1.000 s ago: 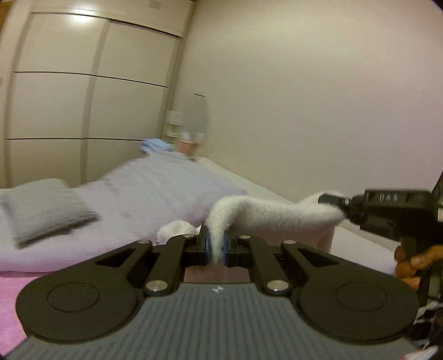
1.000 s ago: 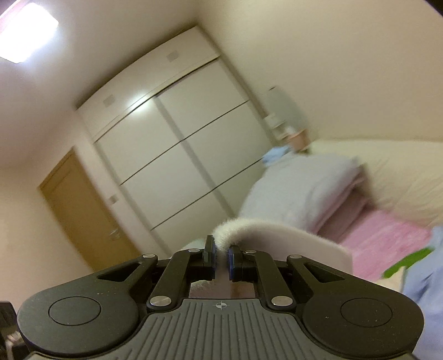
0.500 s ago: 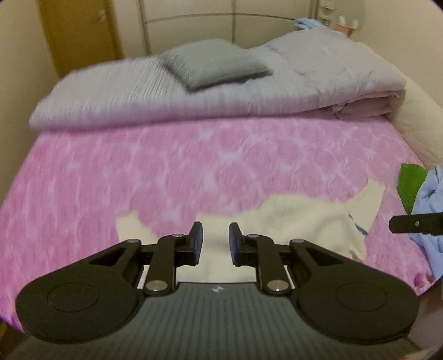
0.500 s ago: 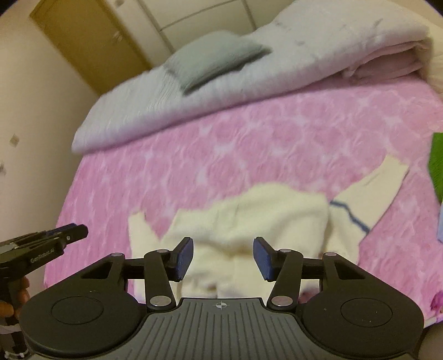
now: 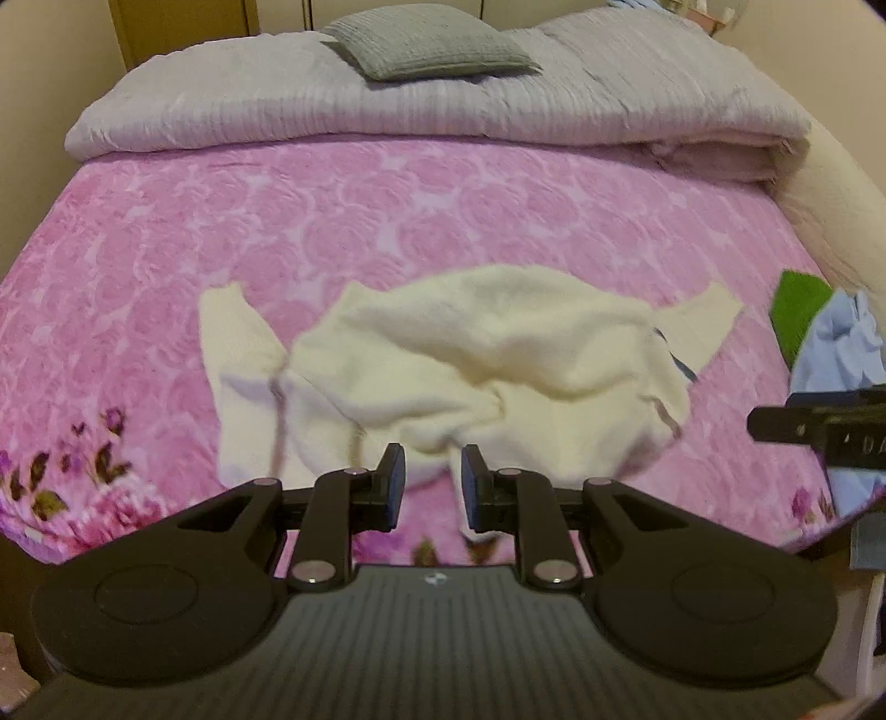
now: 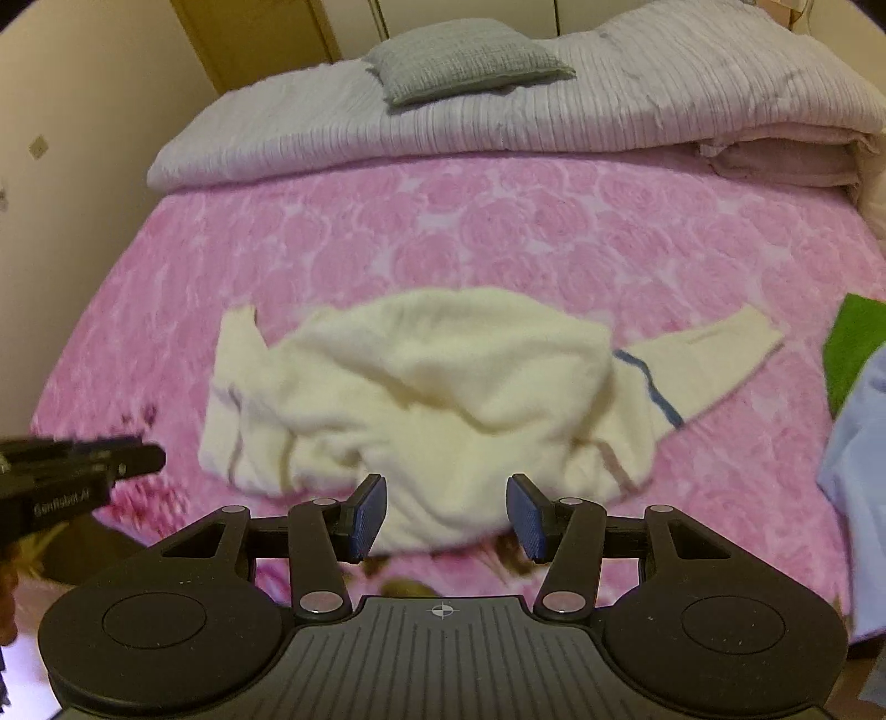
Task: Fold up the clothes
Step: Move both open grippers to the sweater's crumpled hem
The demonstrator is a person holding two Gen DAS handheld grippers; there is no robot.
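Note:
A cream fleece sweater (image 5: pixel 487 354) lies rumpled on the pink bed cover, sleeves spread left and right; it also shows in the right wrist view (image 6: pixel 437 399), with a blue stripe on its right sleeve (image 6: pixel 703 360). My left gripper (image 5: pixel 433 487) is open and empty, just above the sweater's near edge. My right gripper (image 6: pixel 446 515) is open wide and empty over the near hem. Each gripper shows at the edge of the other's view: the right (image 5: pixel 819 426), the left (image 6: pixel 72 476).
A pink rose-patterned bed cover (image 5: pixel 387 221) spans the bed. A folded grey duvet (image 5: pixel 498 105) with a grey pillow (image 5: pixel 426 50) lies at the far end. Green (image 5: pixel 797 310) and light blue (image 5: pixel 841 343) clothes lie at the right edge. A wall stands left (image 6: pixel 66 166).
One second ago both grippers were shut on the sweater, held up in the air. They have let go, opened, and tilted down; the sweater has dropped onto the bed.

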